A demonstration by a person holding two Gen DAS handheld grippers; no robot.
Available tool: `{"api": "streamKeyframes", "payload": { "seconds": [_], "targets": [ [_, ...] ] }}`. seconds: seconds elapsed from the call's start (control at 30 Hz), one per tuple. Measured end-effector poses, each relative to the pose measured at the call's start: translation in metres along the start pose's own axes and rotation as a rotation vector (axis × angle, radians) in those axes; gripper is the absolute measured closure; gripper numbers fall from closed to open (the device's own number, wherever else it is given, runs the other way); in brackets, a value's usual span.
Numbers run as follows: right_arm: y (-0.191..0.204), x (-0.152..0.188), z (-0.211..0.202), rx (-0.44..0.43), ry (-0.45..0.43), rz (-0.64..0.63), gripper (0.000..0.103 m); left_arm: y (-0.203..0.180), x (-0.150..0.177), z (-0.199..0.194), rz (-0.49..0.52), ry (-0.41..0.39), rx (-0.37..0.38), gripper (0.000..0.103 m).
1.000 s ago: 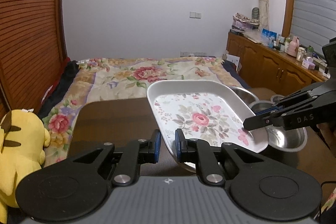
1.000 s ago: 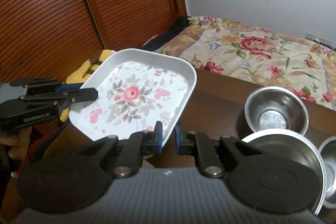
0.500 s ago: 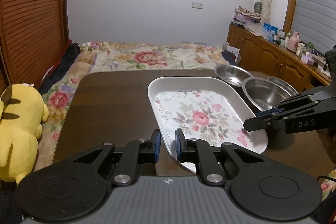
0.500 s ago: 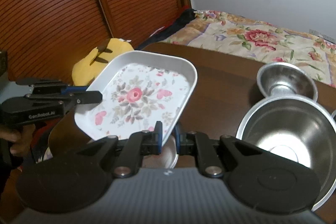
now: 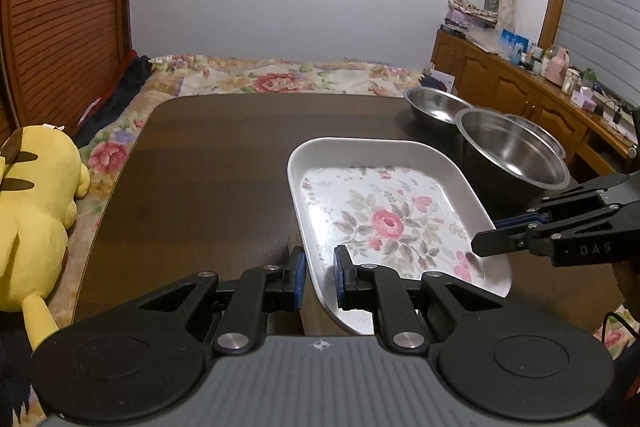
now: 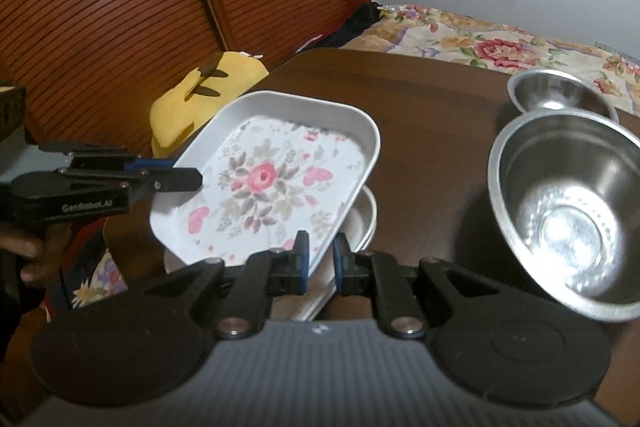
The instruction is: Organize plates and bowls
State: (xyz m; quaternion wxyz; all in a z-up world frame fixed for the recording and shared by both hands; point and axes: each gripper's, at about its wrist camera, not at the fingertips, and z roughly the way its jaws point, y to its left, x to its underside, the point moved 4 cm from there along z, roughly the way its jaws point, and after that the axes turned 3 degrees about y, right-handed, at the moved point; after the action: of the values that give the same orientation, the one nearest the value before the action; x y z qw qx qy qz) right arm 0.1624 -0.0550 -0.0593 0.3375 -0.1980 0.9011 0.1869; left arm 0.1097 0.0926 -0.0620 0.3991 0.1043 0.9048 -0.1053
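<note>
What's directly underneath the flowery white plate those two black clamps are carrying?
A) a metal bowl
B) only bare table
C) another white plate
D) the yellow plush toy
C: in the right wrist view, the rim of another white plate shows just below the floral plate, which the left gripper and right gripper pinch by opposite edges.

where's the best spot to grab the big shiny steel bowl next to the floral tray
Grip the large steel bowl by its thin rolled rim, coming from above with one finger inside and one outside the wall. It sits upright with its mouth open, and its wide round body probably would not fit between the jaws.
</note>
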Motion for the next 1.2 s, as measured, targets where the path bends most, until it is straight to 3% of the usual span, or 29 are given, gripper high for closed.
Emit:
{"api": "streamKeyframes", "payload": {
  "seconds": [0.3, 0.63, 1.2],
  "targets": [
    [0.01, 0.013, 0.0, 0.029, -0.024, -0.016, 0.089, 0.0, 0.008, 0.005, 0.003, 0.007, -0.021, 0.087],
    [0.014, 0.029, -0.002, 0.073, -0.16, 0.022, 0.089, 0.0, 0.014, 0.007, -0.009, -0.003, -0.037, 0.087],
    [0.013, 0.034, 0.002, 0.085, -0.194, 0.039, 0.088, 0.004, 0.01, 0.003, -0.029, -0.033, -0.071, 0.087]
  ]
}}
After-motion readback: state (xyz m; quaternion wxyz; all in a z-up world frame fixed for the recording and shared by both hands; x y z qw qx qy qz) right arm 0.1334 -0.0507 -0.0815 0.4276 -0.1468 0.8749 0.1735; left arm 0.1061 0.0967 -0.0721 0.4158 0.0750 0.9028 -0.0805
